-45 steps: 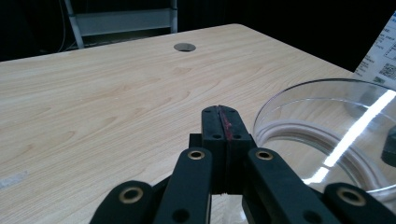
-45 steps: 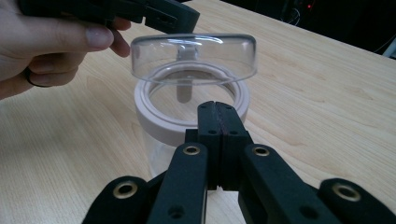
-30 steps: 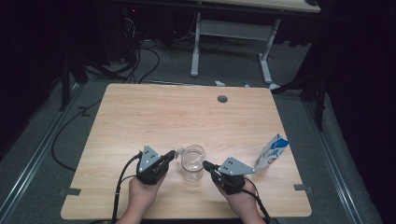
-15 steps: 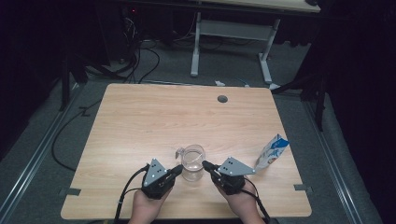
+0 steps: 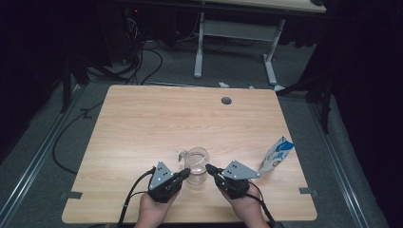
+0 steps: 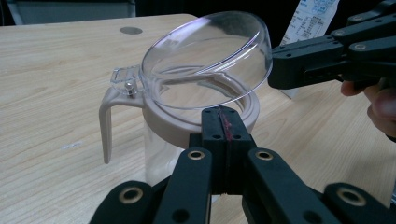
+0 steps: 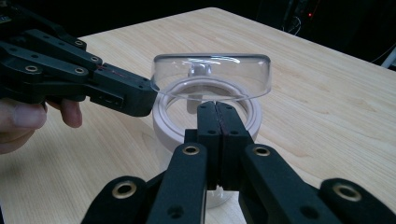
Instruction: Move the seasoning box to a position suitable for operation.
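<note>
- Clear jug (image 5: pixel 196 164) with its lid (image 6: pixel 208 58) tilted up is flanked by closed, empty grippers.
- Left gripper (image 5: pixel 187 172) has been brought nearer the jug; right gripper (image 5: pixel 209 168) is unmoved.

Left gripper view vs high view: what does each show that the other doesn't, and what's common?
Left gripper view alone: the jug's clear hinged lid tilted open on its pin by the handle, the beige collar, and print on the carton.

High view alone: the whole table with its grommet hole, the grey floor with cables, a second desk's legs, and both hands.

Shared: the jug, the carton, the left gripper and the right gripper, both shut, pointing at the jug from opposite sides.
</note>
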`<state>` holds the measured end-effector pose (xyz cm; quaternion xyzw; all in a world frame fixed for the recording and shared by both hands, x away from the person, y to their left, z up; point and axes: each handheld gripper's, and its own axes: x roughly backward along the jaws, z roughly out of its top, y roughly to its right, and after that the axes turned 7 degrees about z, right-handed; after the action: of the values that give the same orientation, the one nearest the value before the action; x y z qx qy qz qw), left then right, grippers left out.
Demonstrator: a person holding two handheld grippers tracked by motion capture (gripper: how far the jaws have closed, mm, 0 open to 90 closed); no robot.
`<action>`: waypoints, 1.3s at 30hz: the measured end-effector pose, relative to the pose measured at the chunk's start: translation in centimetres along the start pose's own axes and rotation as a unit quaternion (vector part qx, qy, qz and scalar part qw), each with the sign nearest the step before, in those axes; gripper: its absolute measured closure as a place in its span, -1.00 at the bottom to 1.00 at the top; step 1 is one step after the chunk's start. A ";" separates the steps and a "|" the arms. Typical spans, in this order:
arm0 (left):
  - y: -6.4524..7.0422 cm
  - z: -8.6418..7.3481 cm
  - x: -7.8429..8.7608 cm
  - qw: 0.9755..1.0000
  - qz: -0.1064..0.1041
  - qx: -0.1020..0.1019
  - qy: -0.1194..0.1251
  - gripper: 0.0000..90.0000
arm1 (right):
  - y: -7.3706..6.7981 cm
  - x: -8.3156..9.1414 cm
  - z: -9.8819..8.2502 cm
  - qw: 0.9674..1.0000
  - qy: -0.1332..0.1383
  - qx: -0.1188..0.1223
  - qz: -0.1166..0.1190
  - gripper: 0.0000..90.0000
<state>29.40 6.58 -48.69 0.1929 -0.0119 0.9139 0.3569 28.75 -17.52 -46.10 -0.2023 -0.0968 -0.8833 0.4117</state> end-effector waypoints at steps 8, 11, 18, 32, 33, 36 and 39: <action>-0.1 0.1 0.1 1.000 0.000 0.002 0.007 1.00 | 0.1 -0.7 -0.2 1.000 0.001 -0.010 0.000 0.96; -0.1 0.3 0.2 1.000 0.000 0.005 0.013 1.00 | 0.3 -1.0 -0.3 1.000 0.006 -0.012 -0.005 0.99; -0.4 0.6 0.7 1.000 0.003 0.012 0.027 1.00 | 0.3 -1.3 -0.5 1.000 0.004 -0.013 -0.003 1.00; -1.7 1.0 1.0 0.998 0.023 0.023 0.045 1.00 | 0.3 -1.3 -0.6 1.000 0.005 -0.012 -0.004 1.00; -1.8 1.0 1.1 0.998 0.025 0.024 0.045 1.00 | 0.3 -1.3 -0.6 1.000 0.005 -0.012 -0.004 1.00; -2.0 1.0 1.1 0.998 0.029 0.027 0.048 1.00 | 0.2 -1.3 -0.6 1.000 0.005 -0.012 -0.003 1.00; -2.2 1.0 1.2 0.998 0.033 0.028 0.050 1.00 | 0.3 -1.3 -0.6 1.000 0.006 -0.013 -0.003 1.00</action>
<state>30.45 8.82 -47.58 0.1565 0.0251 0.9336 0.3215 29.53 -17.00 -47.22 -0.2015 -0.0837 -0.8869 0.4071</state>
